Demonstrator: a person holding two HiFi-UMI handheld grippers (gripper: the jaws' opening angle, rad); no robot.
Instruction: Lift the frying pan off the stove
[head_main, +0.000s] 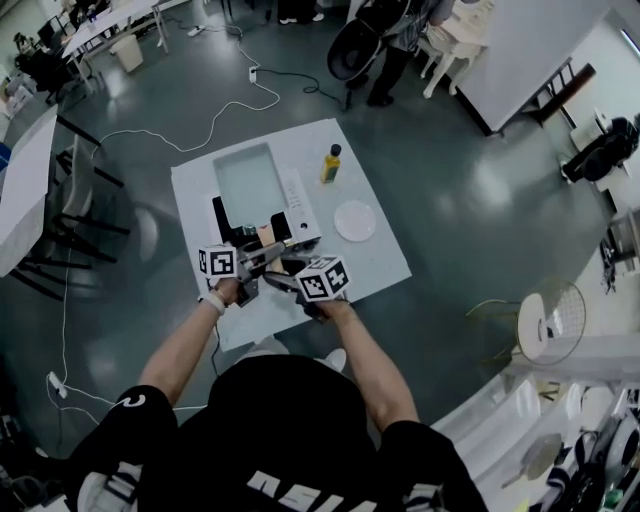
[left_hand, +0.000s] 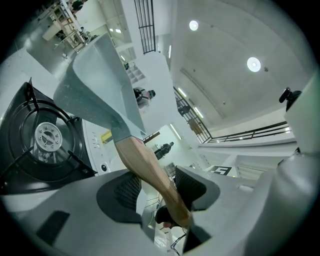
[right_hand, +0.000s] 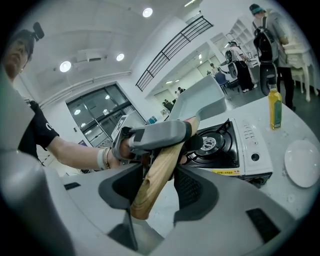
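Observation:
A pale grey rectangular frying pan (head_main: 247, 184) with a wooden handle (right_hand: 159, 172) hangs above the white single-burner stove (head_main: 301, 212), clear of the black burner (left_hand: 47, 137). Both grippers hold the handle. My left gripper (head_main: 250, 262) is shut on the handle (left_hand: 150, 167) nearer the pan (left_hand: 95, 90), pointing about level. My right gripper (head_main: 287, 284) is shut on the handle's tail end, tilted downward. In the right gripper view the left gripper (right_hand: 155, 134) crosses the handle just ahead of the right gripper (right_hand: 155, 187), with the burner (right_hand: 212, 145) beyond.
The stove stands on a white table (head_main: 385, 265). A yellow bottle (head_main: 330, 163) with a dark cap and a white plate (head_main: 355, 220) sit to the stove's right. Cables run across the floor behind the table. People stand farther back; tables are at the left.

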